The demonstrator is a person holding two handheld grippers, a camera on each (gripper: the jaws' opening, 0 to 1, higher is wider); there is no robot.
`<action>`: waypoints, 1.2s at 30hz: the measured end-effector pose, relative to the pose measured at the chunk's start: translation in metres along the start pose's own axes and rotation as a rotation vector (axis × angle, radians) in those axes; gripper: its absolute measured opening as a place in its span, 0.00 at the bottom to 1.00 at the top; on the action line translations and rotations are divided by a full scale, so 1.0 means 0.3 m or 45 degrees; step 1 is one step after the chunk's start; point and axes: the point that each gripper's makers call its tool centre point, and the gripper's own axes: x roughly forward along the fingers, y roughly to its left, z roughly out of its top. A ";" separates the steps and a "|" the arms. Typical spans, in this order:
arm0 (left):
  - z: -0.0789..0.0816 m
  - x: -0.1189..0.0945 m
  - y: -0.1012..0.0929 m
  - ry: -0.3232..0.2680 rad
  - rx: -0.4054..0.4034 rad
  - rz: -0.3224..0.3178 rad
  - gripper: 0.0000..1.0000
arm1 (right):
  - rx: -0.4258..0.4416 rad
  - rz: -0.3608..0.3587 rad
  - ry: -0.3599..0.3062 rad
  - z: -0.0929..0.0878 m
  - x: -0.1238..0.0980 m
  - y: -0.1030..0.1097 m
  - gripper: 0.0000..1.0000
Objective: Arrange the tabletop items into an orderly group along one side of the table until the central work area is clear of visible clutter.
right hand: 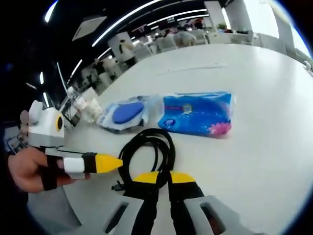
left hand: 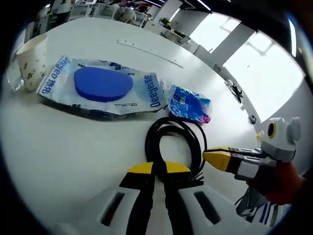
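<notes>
While both grippers hover low over the white table (left hand: 58,147), a coiled black cable (left hand: 173,142) lies directly ahead of each one's yellow tips. In the left gripper view, the left gripper (left hand: 159,169) has its jaws narrowed to a slim gap with nothing between them, the near end of the coil just past the tips. The right gripper (left hand: 215,157) comes in from the right, held by a hand (left hand: 276,181), its tip beside the coil; its jaws look pressed together there. Beyond the cable lie a small blue tissue pack (left hand: 190,104) and, to its left, a wet-wipes pack (left hand: 100,87) with a blue oval lid. A paper cup (left hand: 33,61) stands farther left.

In the right gripper view, the right gripper (right hand: 164,177) shows only a thin gap, empty, with the cable (right hand: 146,152) just ahead.
</notes>
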 end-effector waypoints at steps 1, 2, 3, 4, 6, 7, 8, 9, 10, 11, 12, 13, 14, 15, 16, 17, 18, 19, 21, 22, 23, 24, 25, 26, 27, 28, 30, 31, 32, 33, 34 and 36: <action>0.000 -0.001 0.001 0.003 0.000 0.001 0.03 | 0.001 0.001 0.000 -0.001 0.001 0.000 0.03; 0.000 -0.001 0.002 0.005 0.002 0.001 0.03 | 0.002 0.002 0.001 -0.002 0.001 0.001 0.03; 0.000 -0.001 0.003 0.007 0.005 0.001 0.03 | 0.004 0.003 0.003 -0.003 0.002 0.001 0.04; -0.001 -0.003 0.003 0.009 0.007 0.002 0.03 | 0.005 0.004 0.003 -0.003 0.003 0.001 0.04; 0.001 -0.005 0.003 0.009 0.006 0.002 0.03 | 0.004 0.006 0.006 -0.001 0.004 0.001 0.04; 0.003 -0.007 0.001 0.008 0.006 0.000 0.03 | 0.000 0.006 0.009 -0.001 0.003 0.001 0.04; 0.007 -0.008 0.001 0.006 0.010 -0.003 0.04 | -0.005 0.005 0.012 -0.002 0.002 0.000 0.05; 0.010 -0.011 0.002 0.004 0.016 -0.002 0.06 | -0.009 0.002 0.012 0.001 0.001 -0.002 0.07; 0.017 -0.016 0.006 0.002 0.021 -0.002 0.08 | -0.009 0.001 0.012 0.003 -0.001 -0.004 0.09; 0.023 -0.021 0.009 -0.001 0.023 0.000 0.08 | -0.003 0.001 0.008 0.008 -0.005 -0.008 0.10; 0.028 -0.025 0.012 -0.003 0.030 0.002 0.08 | 0.001 0.002 0.003 0.011 -0.009 -0.011 0.10; 0.038 -0.032 0.015 -0.007 0.041 0.001 0.09 | 0.000 0.002 -0.004 0.018 -0.014 -0.017 0.10; 0.046 -0.037 0.018 -0.011 0.048 0.003 0.09 | -0.003 0.003 -0.009 0.022 -0.018 -0.022 0.10; 0.055 -0.042 0.021 -0.018 0.058 0.005 0.10 | -0.002 0.005 -0.012 0.027 -0.021 -0.025 0.10; 0.067 -0.047 0.025 -0.025 0.070 0.006 0.10 | -0.003 0.006 -0.019 0.033 -0.027 -0.031 0.10; 0.076 -0.050 0.027 -0.032 0.077 0.008 0.10 | -0.006 0.003 -0.025 0.040 -0.032 -0.038 0.10; 0.084 -0.053 0.030 -0.037 0.083 0.009 0.10 | -0.006 0.001 -0.027 0.043 -0.035 -0.045 0.10; 0.094 -0.057 0.033 -0.043 0.090 0.011 0.10 | -0.007 -0.002 -0.030 0.047 -0.039 -0.048 0.10; 0.113 -0.068 0.033 -0.056 0.113 0.013 0.10 | -0.010 -0.014 -0.035 0.054 -0.047 -0.064 0.10; 0.122 -0.069 0.033 -0.062 0.132 0.013 0.10 | -0.008 -0.019 -0.038 0.057 -0.050 -0.073 0.10; 0.134 -0.071 0.028 -0.063 0.175 0.010 0.11 | -0.007 -0.020 -0.039 0.059 -0.052 -0.075 0.10; 0.144 -0.074 0.022 -0.066 0.216 0.009 0.11 | -0.004 -0.027 -0.043 0.064 -0.057 -0.081 0.10; 0.158 -0.075 0.008 -0.075 0.257 -0.005 0.11 | -0.003 -0.030 -0.045 0.065 -0.058 -0.085 0.11; 0.165 -0.076 0.000 -0.076 0.257 -0.010 0.12 | -0.005 -0.035 -0.047 0.068 -0.060 -0.092 0.11; 0.178 -0.075 -0.006 -0.076 0.275 -0.009 0.12 | -0.006 -0.038 -0.049 0.072 -0.062 -0.092 0.11; 0.188 -0.071 -0.008 -0.076 0.290 -0.008 0.12 | -0.007 -0.040 -0.051 0.077 -0.065 -0.093 0.11; 0.206 -0.068 -0.018 -0.085 0.302 -0.014 0.12 | -0.010 -0.042 -0.055 0.083 -0.066 -0.099 0.11; 0.218 -0.066 -0.024 -0.087 0.312 -0.017 0.12 | -0.015 -0.045 -0.056 0.088 -0.066 -0.104 0.12; 0.225 -0.063 -0.028 -0.089 0.318 -0.018 0.12 | -0.016 -0.047 -0.057 0.092 -0.067 -0.108 0.12; 0.232 -0.061 -0.031 -0.091 0.323 -0.019 0.12 | -0.018 -0.049 -0.058 0.098 -0.070 -0.110 0.12; 0.242 -0.056 -0.037 -0.093 0.328 -0.024 0.12 | -0.020 -0.050 -0.059 0.102 -0.071 -0.113 0.12; 0.257 -0.049 -0.042 -0.096 0.335 -0.027 0.12 | -0.025 -0.055 -0.059 0.111 -0.071 -0.126 0.13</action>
